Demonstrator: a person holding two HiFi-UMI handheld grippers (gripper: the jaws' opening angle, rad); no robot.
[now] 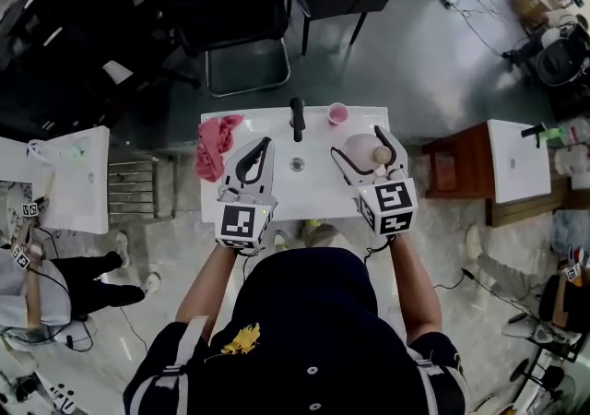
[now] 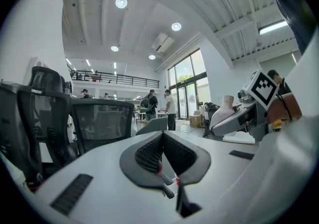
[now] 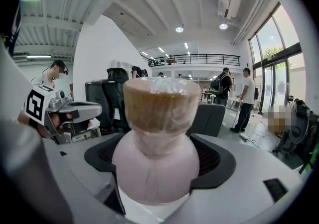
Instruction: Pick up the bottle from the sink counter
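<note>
"So, whereabouts of the bottle?"

"Clamped in the right gripper, above the right part of the white sink counter. Pale pink body wedged between both dark pads, tan cap pointing away along the jaws, clear film wrapped over cap and neck."

"Resting on the counter, or clear of it?"

"Hard to tell from the head view — no plain gap, no plain contact."

"And the left gripper?"

"Pinched together, pads meeting along one line, nothing between them. Held over the left half of the counter, just beside the pink cloth, apart from the bottle."

"Anything else on that counter?"

"Black faucet at the middle of the back edge. Round drain just in front of it, between the two grippers. Small pink cup at the back, right of the faucet, near the bottle's far end. Cloth bunched at the back left corner, reaching down along the left side."

"And around the counter?"

"Dark office chairs on grey floor behind it — a second white sink top off to the left, a brown wooden stand to the right. From both gripper views, a bright hall with ceiling lights, tall windows and a few people standing far off."
</note>
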